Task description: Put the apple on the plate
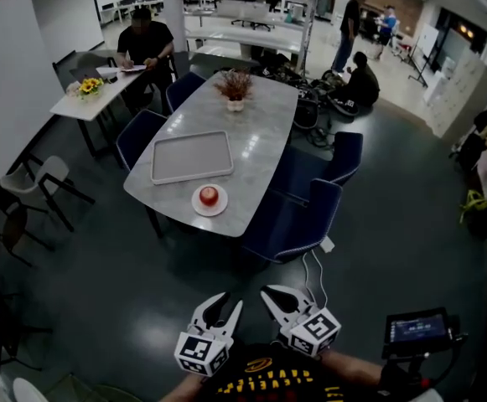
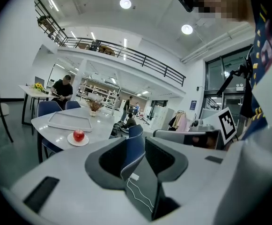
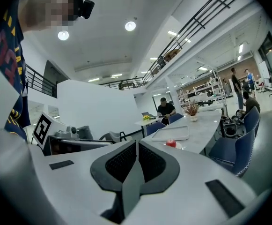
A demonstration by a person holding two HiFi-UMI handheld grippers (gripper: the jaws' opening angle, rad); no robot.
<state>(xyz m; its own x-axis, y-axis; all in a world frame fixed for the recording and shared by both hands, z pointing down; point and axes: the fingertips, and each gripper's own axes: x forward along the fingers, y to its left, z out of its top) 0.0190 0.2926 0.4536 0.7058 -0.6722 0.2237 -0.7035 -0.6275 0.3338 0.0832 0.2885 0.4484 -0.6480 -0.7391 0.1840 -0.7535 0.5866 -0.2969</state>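
A red apple (image 1: 209, 195) sits on a small white plate (image 1: 198, 207) near the front end of a long grey table (image 1: 260, 136), far ahead of me. The left gripper view shows the apple (image 2: 78, 135) and plate (image 2: 70, 141) at left; the right gripper view shows the apple (image 3: 171, 143) small at centre right. My left gripper (image 1: 229, 301) (image 2: 135, 146) is held low near my body, open, with nothing between its fingers. Beside it, my right gripper (image 1: 275, 293) (image 3: 136, 144) is shut and empty. Both are well short of the table.
A grey tray (image 1: 191, 157) lies behind the plate and a potted plant (image 1: 235, 86) stands further back. Blue chairs (image 1: 297, 224) line the table's sides. A person (image 1: 142, 44) sits at a small table at back left. A screen device (image 1: 417, 329) is at my right.
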